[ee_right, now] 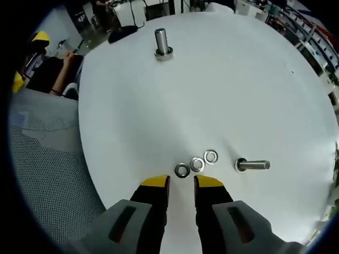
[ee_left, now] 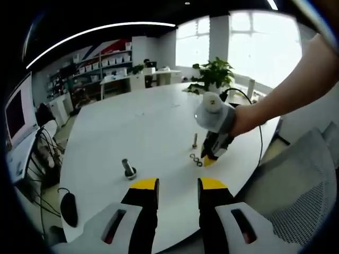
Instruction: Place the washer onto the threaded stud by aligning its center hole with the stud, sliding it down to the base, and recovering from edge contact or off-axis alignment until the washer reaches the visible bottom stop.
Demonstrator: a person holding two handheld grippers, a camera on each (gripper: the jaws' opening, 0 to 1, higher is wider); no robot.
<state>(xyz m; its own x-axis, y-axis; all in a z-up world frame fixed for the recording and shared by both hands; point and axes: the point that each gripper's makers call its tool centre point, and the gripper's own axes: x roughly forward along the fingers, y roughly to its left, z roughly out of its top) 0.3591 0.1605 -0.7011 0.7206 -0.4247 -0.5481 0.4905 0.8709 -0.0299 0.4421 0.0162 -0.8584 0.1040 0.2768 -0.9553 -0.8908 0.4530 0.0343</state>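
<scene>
**Three washers, two studs, nothing picked up yet**

So on the round white table (ee_right: 132, 106) I count three washers (ee_right: 196, 164) lying flat in a short row, each touching or just beside its neighbour. Two threaded studs: one (ee_right: 162, 42) well apart from the row, standing on its base, and a second stud (ee_right: 252, 165) just beside the washers, also upright going by the left gripper view.

The right gripper (ee_right: 181, 183) sits right at the washers, yellow tips down near the tabletop, jaws spread a little with nothing between them. You can see it from the left gripper view too, next to the row.

The left gripper (ee_left: 178, 185) hangs back near the table edge, jaws apart and empty. A black mouse (ee_left: 69, 207) sits off to the side.
</scene>
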